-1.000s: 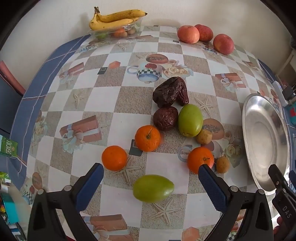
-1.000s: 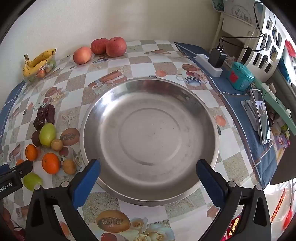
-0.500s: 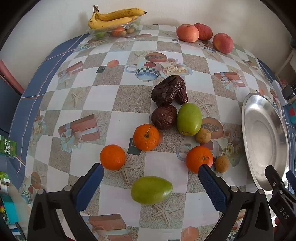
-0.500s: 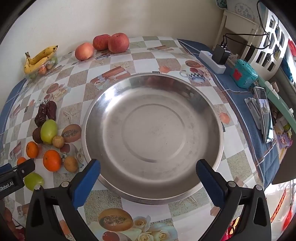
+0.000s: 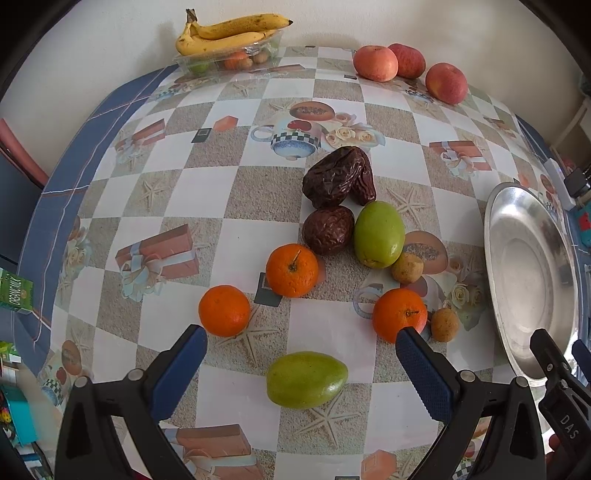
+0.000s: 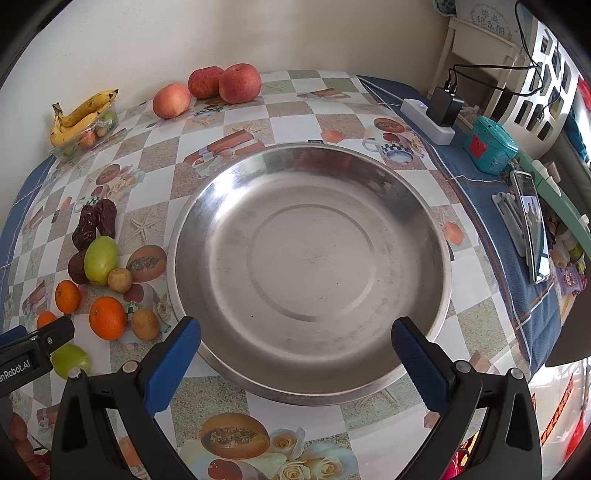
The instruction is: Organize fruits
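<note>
A green fruit [image 5: 306, 379] lies on the patterned tablecloth just ahead of my open, empty left gripper [image 5: 301, 345]. Beyond it lie three oranges [image 5: 291, 270], a second green fruit [image 5: 378, 234], dark wrinkled dates [image 5: 338, 176] and small brown fruits [image 5: 407, 268]. The empty steel plate [image 5: 532, 273] is at the right. My right gripper [image 6: 295, 334] is open and empty over the near rim of the plate [image 6: 310, 266]. The loose fruits [image 6: 101, 259] lie left of the plate.
Three apples [image 5: 375, 62] and a plastic tray with bananas [image 5: 229, 35] stand at the back by the wall. A power strip [image 6: 428, 122], a teal box [image 6: 493, 149] and a phone [image 6: 533, 225] lie at the table's right side.
Both views have shifted slightly: the left gripper has eased toward the near green fruit, and the right gripper has drifted a little over the plate. No fruit has moved.
</note>
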Demonstrator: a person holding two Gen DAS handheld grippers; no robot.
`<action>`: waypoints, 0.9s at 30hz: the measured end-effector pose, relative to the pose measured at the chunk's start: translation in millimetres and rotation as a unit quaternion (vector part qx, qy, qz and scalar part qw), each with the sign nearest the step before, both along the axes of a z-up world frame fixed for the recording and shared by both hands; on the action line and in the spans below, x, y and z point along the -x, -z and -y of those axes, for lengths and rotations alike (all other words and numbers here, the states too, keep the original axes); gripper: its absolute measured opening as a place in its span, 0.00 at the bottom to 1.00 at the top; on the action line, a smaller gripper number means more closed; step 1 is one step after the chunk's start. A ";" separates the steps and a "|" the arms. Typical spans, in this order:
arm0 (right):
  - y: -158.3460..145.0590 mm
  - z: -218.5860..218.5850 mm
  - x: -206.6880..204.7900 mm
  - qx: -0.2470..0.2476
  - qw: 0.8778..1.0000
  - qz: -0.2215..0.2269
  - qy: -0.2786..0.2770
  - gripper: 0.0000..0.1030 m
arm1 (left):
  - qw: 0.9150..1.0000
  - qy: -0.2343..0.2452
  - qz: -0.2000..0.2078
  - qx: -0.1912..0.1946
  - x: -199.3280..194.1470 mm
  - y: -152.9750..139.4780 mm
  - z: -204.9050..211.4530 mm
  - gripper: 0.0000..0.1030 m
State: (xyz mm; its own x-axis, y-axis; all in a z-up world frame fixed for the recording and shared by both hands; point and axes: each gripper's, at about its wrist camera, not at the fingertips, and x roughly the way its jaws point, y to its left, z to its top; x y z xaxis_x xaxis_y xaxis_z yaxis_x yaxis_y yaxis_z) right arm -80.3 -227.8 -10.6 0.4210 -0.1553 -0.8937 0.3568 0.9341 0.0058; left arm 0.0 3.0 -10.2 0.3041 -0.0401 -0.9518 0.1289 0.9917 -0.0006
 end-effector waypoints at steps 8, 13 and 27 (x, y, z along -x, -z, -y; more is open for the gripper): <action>-0.1 -0.1 0.0 0.000 1.000 0.000 0.000 1.00 | 1.000 -0.001 -0.004 0.003 -0.4 1.4 -1.3 1.00; -0.5 -0.5 0.2 0.001 1.000 0.000 0.001 1.00 | 1.000 -0.009 -0.009 0.001 -2.9 3.0 -3.4 1.00; 2.9 -0.8 -1.4 -0.007 1.000 -0.003 0.000 1.00 | 1.000 -0.011 -0.016 0.021 -3.0 2.9 -3.6 1.00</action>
